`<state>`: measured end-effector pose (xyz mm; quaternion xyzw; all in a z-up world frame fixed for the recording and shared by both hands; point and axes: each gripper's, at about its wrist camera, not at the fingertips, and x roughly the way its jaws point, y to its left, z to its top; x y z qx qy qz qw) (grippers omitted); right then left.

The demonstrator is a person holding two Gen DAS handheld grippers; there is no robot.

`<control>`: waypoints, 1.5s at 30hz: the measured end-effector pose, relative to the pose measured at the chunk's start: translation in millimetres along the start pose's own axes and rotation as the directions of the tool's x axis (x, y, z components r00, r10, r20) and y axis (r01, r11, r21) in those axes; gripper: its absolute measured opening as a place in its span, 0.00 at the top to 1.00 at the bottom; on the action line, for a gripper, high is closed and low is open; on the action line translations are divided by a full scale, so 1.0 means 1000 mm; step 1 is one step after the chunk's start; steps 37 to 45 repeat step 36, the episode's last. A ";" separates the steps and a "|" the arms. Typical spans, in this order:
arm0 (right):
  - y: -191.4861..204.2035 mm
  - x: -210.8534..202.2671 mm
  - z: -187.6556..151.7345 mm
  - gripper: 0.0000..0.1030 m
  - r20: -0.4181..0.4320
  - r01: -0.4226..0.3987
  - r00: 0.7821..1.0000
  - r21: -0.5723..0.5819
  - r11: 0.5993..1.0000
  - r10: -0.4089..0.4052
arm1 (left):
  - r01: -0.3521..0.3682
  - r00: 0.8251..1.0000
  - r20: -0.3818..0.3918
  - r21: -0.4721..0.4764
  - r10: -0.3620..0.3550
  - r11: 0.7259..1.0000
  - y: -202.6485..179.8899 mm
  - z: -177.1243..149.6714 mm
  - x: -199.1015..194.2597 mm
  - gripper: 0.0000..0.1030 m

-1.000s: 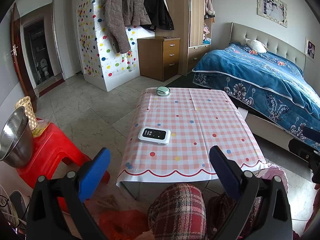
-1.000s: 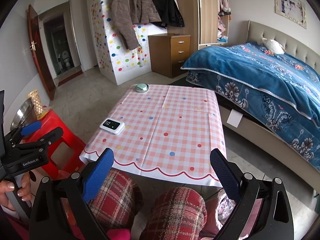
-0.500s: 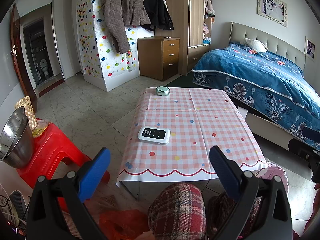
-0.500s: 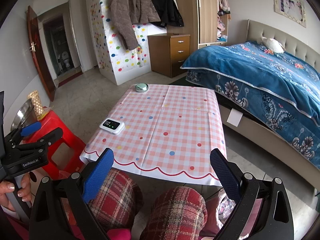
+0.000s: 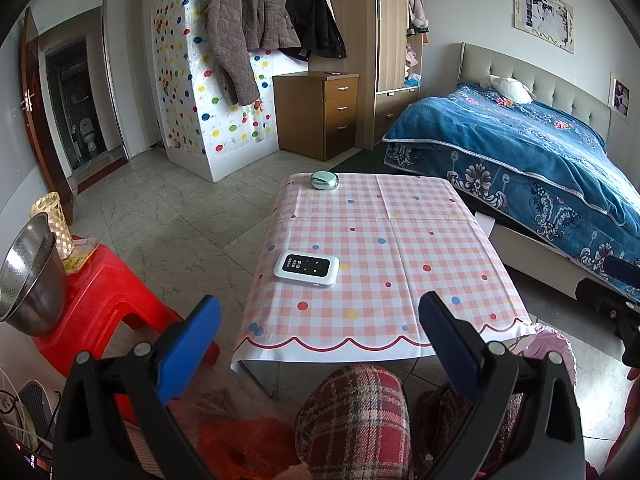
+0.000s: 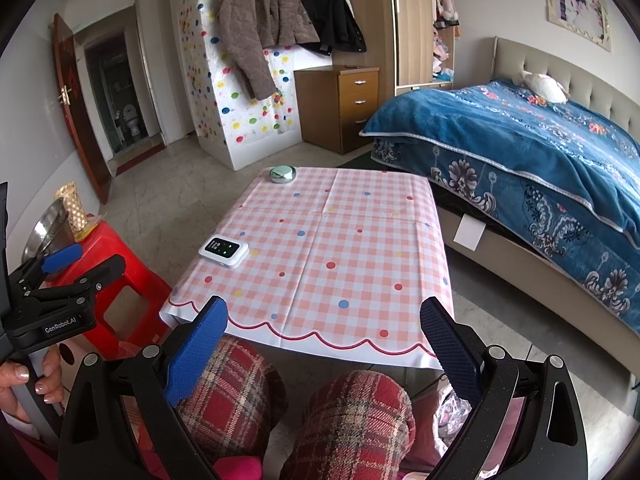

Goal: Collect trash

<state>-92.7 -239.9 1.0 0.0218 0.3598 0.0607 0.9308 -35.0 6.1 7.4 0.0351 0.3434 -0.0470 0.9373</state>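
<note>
Apparently, no trash lay on the table [image 5: 392, 240].
Both hand-held grippers, left [image 5: 320, 344] and right [image 6: 324, 346], hung wide apart and empty above the person's knees; only a white device [image 5: 307, 269] and green tin [image 5: 324, 180] sat on the cloth. This fitted cleared or unseeded; scanning the orange bag [image 5: 248, 444] first seemed wise.

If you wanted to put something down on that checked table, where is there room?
Most of the table is bare: the whole half toward the bed, and the middle. Only the left edge is taken, by a white device near the front and a green round tin at the far corner.
</note>
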 end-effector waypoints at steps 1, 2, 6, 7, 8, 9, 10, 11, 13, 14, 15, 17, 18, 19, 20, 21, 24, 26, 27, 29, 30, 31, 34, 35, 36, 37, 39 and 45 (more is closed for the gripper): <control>0.000 0.000 -0.001 0.07 0.001 0.001 1.000 0.001 1.000 -0.001 | 0.001 1.000 -0.001 -0.001 -0.001 1.000 0.000 0.000 0.000 0.07; 0.000 0.000 -0.001 0.07 0.000 0.000 1.000 0.002 1.000 0.000 | 0.000 1.000 -0.001 -0.001 0.000 1.000 0.000 -0.001 0.000 0.07; 0.000 0.000 -0.001 0.07 -0.002 0.000 1.000 0.003 1.000 0.000 | 0.001 1.000 -0.002 0.000 -0.001 1.000 0.000 -0.001 0.000 0.07; 0.000 0.000 -0.001 0.07 -0.001 0.000 1.000 0.003 1.000 0.000 | 0.001 1.000 -0.001 0.000 -0.001 1.000 0.000 -0.001 0.000 0.07; 0.001 -0.001 -0.001 0.07 -0.002 0.001 1.000 0.003 1.000 -0.001 | 0.002 1.000 -0.002 0.001 -0.002 1.000 0.000 -0.001 0.000 0.07; 0.000 0.000 -0.001 0.07 -0.001 0.001 1.000 0.004 1.000 -0.001 | 0.002 1.000 -0.003 0.000 -0.002 1.000 0.000 -0.002 0.001 0.07; 0.000 0.000 -0.001 0.07 -0.001 0.001 1.000 0.005 1.000 -0.001 | 0.001 1.000 -0.003 0.000 -0.001 1.000 0.000 -0.002 0.001 0.07; 0.001 -0.001 -0.002 0.07 -0.002 0.002 1.000 0.005 1.000 -0.002 | 0.002 1.000 -0.003 0.000 -0.002 1.000 0.000 -0.002 0.001 0.07; 0.002 -0.001 -0.004 0.07 -0.002 0.002 1.000 0.009 1.000 -0.002 | 0.002 1.000 -0.003 0.000 -0.002 1.000 0.000 -0.002 0.001 0.07; 0.001 0.000 -0.004 0.07 -0.002 0.003 1.000 0.009 1.000 -0.003 | 0.002 1.000 -0.003 0.000 -0.002 1.000 0.000 -0.002 0.001 0.07; 0.001 0.000 -0.004 0.07 -0.003 0.003 1.000 0.009 1.000 -0.003 | 0.003 1.000 -0.003 0.001 -0.003 1.000 0.000 -0.001 0.001 0.07; 0.000 0.000 -0.004 0.07 -0.003 0.002 1.000 0.009 1.000 -0.002 | 0.001 1.000 -0.005 0.002 -0.001 1.000 -0.001 -0.002 0.001 0.07; 0.001 0.000 -0.004 0.07 -0.004 0.003 1.000 0.010 1.000 -0.003 | 0.002 1.000 -0.006 0.003 -0.002 1.000 -0.001 -0.003 0.002 0.07; 0.002 -0.001 -0.005 0.07 -0.005 0.002 1.000 0.010 1.000 -0.002 | 0.003 1.000 -0.007 0.003 -0.003 1.000 -0.002 -0.004 0.002 0.07; 0.004 -0.001 -0.005 0.07 -0.006 0.002 1.000 0.011 1.000 -0.002 | 0.003 1.000 -0.008 0.004 -0.003 1.000 -0.002 -0.005 0.003 0.07; 0.001 0.000 -0.005 0.07 -0.005 0.001 1.000 0.011 1.000 -0.001 | 0.003 1.000 -0.009 0.004 -0.003 1.000 -0.003 -0.005 0.003 0.07; 0.000 0.003 -0.006 0.07 -0.009 0.003 1.000 0.017 1.000 -0.003 | 0.016 1.000 -0.008 0.010 -0.016 1.000 -0.006 -0.008 0.004 0.07; 0.001 0.003 -0.009 0.07 -0.012 0.004 1.000 0.022 1.000 -0.003 | 0.023 1.000 0.004 0.017 -0.023 1.000 -0.008 -0.007 0.005 0.07; 0.002 0.003 -0.010 0.07 -0.014 0.003 1.000 0.024 1.000 -0.003 | 0.028 1.000 0.011 0.020 -0.028 0.999 -0.008 -0.008 0.004 0.07; 0.001 0.007 -0.009 0.07 -0.020 0.005 1.000 0.029 1.000 -0.005 | 0.033 0.999 0.016 0.021 -0.033 0.999 -0.009 -0.006 0.006 0.07; 0.002 0.009 -0.011 0.07 -0.024 0.005 1.000 0.030 1.000 -0.005 | 0.033 0.999 0.014 0.020 -0.034 0.999 -0.009 -0.006 0.007 0.07; 0.000 0.011 -0.008 0.07 -0.025 0.005 1.000 0.032 0.999 -0.005 | 0.034 0.999 0.006 0.014 -0.034 0.999 -0.008 -0.007 0.010 0.07; -0.001 0.024 -0.007 0.07 -0.032 0.003 0.999 0.041 0.999 -0.001 | 0.022 0.999 -0.030 -0.021 -0.022 1.000 -0.004 -0.012 0.019 0.07; -0.001 0.033 -0.009 0.07 -0.033 0.001 0.999 0.052 0.999 0.000 | 0.023 0.999 -0.039 -0.030 -0.024 0.999 -0.002 -0.015 0.021 0.07; -0.001 0.039 -0.010 0.07 -0.032 0.000 0.999 0.062 0.998 0.002 | 0.024 0.999 -0.044 -0.032 -0.026 0.999 0.000 -0.018 0.023 0.07; -0.001 0.039 -0.010 0.07 -0.032 0.000 0.999 0.062 0.998 0.002 | 0.024 0.999 -0.044 -0.032 -0.026 0.999 0.000 -0.018 0.023 0.07; -0.001 0.039 -0.010 0.07 -0.032 0.000 0.999 0.062 0.998 0.002 | 0.024 0.999 -0.044 -0.032 -0.026 0.999 0.000 -0.018 0.023 0.07; -0.001 0.039 -0.010 0.07 -0.032 0.000 0.999 0.062 0.998 0.002 | 0.024 0.999 -0.044 -0.032 -0.026 0.999 0.000 -0.018 0.023 0.07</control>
